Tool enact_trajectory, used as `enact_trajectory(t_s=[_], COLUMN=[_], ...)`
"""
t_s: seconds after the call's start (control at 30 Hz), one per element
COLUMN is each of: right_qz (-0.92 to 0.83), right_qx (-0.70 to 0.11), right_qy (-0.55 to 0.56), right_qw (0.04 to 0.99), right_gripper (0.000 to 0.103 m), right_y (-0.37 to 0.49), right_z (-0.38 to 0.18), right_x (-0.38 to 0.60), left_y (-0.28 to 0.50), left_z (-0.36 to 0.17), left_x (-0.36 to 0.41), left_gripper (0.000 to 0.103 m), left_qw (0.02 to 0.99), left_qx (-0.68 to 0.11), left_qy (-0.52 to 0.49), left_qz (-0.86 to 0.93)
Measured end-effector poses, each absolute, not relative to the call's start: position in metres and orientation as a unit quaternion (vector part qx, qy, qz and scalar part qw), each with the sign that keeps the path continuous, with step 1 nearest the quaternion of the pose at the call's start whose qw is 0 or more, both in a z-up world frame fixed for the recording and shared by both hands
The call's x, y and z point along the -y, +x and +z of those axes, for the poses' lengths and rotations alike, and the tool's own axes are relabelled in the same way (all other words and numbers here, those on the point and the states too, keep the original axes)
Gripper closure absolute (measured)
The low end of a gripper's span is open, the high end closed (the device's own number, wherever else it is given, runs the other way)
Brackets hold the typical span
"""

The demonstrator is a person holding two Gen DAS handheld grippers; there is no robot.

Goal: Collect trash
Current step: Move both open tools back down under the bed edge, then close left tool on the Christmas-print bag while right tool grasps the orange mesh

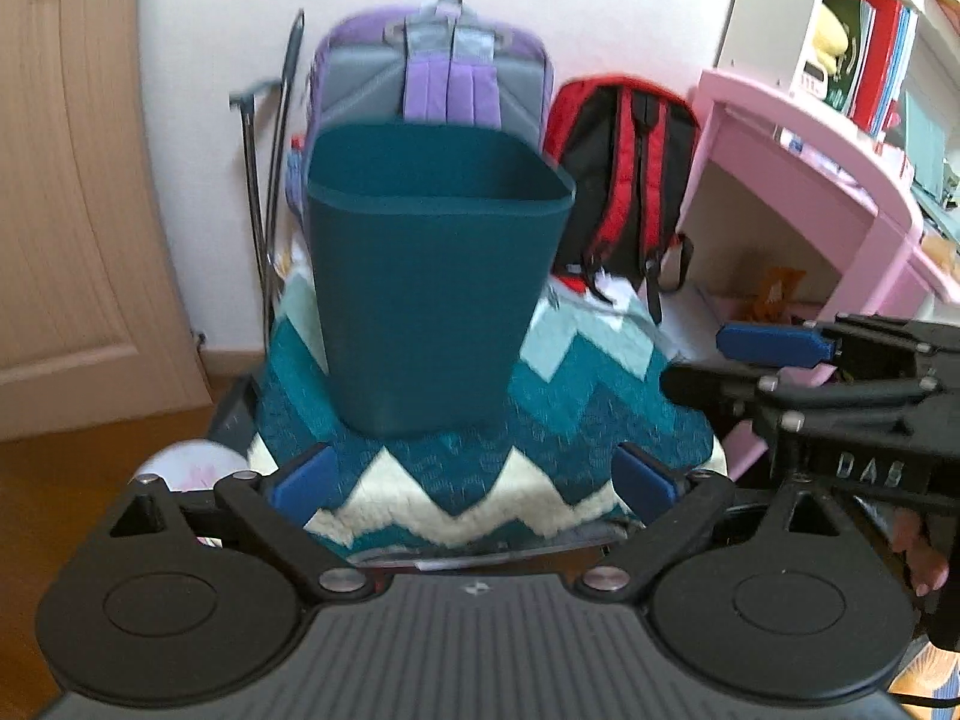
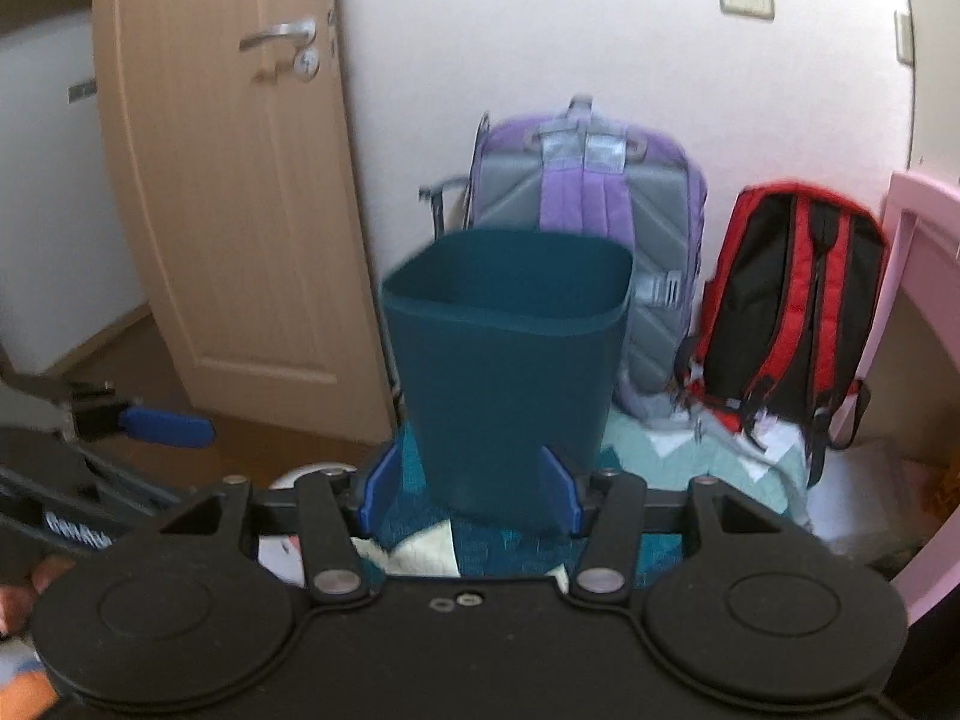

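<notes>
A dark teal trash bin (image 1: 435, 276) stands upright on a chair covered with a teal and white zigzag blanket (image 1: 480, 462). My left gripper (image 1: 474, 480) is open and empty, just in front of the bin's base. In the right wrist view the same bin (image 2: 507, 384) fills the centre. My right gripper (image 2: 471, 495) is open, with its blue fingers on either side of the bin's lower part and not pressing it. The right gripper also shows in the left wrist view (image 1: 780, 354), off to the right. I see no loose trash.
A purple and grey backpack (image 1: 432, 72) and a red and black backpack (image 1: 624, 180) lean on the wall behind the bin. A pink desk (image 1: 828, 180) with shelves stands on the right. A wooden door (image 2: 240, 180) is on the left. A white round object (image 1: 186, 468) lies on the floor.
</notes>
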State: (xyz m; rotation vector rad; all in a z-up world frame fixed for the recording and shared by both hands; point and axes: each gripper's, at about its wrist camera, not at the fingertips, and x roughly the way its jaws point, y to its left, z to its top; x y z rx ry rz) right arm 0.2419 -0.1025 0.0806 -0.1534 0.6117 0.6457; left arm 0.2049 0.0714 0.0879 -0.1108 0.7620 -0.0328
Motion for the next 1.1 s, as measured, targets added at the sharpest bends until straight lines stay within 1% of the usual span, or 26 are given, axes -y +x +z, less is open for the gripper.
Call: enact_trajectory(t_s=[0.13,0.23,0.4,0.67,0.87,1.1], right_qz=[0.315,0.32,0.304,0.317,0.326,0.308], right_qx=[-0.328,-0.366,-0.391,-0.476,-0.511,-0.544], right_qy=[-0.091,-0.079,-0.088,-0.106,-0.127,-0.123], right_qw=[0.886,0.87,0.864,0.814,0.786,0.771], right_gripper=[0.05,0.05,0.051,0.051,0.051,0.051], right_y=[0.244,0.253,0.261,0.281,0.289,0.318], right_z=[0.024,-0.017,-0.075,-0.178,-0.242,-0.31], right_x=[0.097,0.092,0.078,0.041,0.014,-0.007], left_y=[0.207,0.215,0.228,0.256,0.268,0.275], left_z=[0.035,-0.007,-0.074,-0.177,-0.25,-0.317], left_x=[-0.087,-0.106,-0.143,-0.197,-0.224,-0.211], left_gripper=[0.004,0.004,0.004,0.004,0.004,0.004], left_qw=[0.915,0.901,0.88,0.835,0.807,0.797], left_qx=[-0.397,-0.425,-0.464,-0.536,-0.581,-0.603], left_qy=[-0.069,-0.087,-0.097,-0.106,-0.095,-0.038], left_qz=[-0.009,0.004,0.034,0.065,0.053,-0.029])
